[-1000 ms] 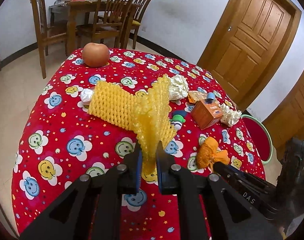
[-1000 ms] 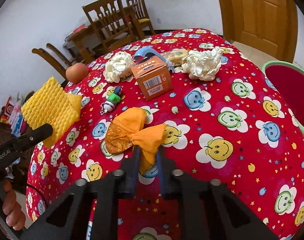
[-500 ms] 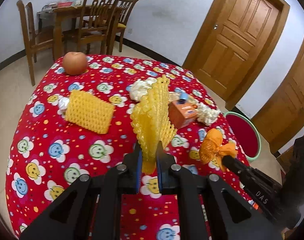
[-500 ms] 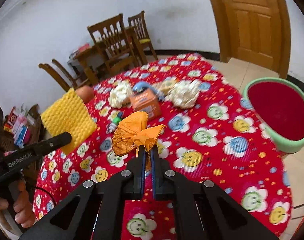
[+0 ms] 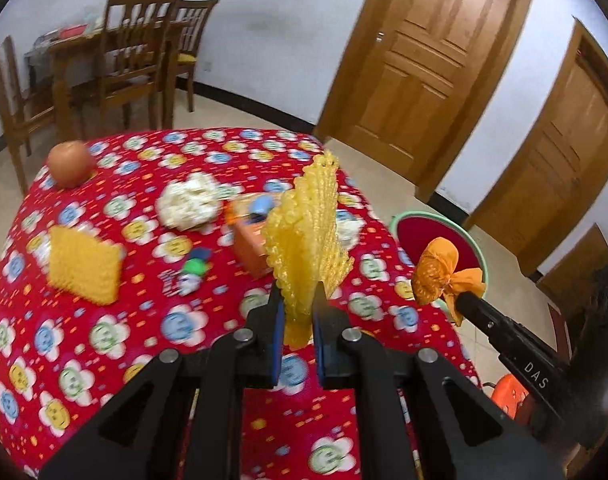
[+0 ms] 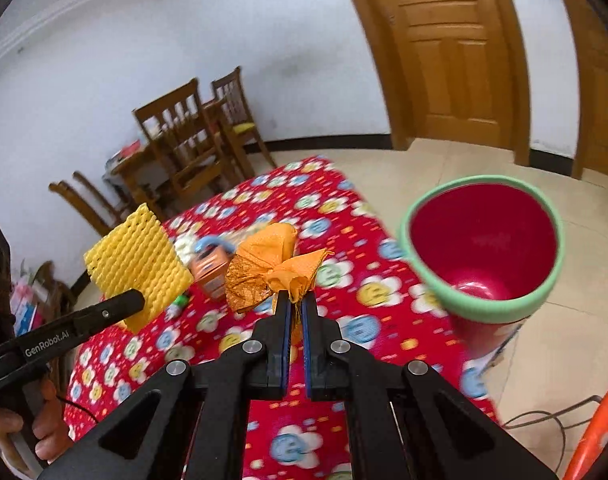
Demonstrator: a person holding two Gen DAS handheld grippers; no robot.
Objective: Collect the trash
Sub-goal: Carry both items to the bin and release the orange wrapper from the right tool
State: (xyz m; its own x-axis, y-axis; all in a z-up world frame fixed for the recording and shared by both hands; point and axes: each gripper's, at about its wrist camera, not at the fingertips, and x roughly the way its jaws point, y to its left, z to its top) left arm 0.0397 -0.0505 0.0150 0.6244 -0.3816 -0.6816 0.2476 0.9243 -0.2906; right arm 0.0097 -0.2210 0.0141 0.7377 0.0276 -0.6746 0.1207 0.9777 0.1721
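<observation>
my left gripper (image 5: 296, 312) is clamped on the lower edge of a yellow foam net (image 5: 304, 232), held upright and clear of the red tablecloth (image 5: 104, 340). my right gripper (image 6: 295, 308) pinches the twisted neck of an orange wrapper (image 6: 272, 264), so it hangs free beside the red bin (image 6: 480, 312). judged: both are lifted for the bin, while a second foam net (image 5: 84, 270), a paper wad (image 5: 188, 204) and an orange box (image 5: 250, 250) remain on the table.
</observation>
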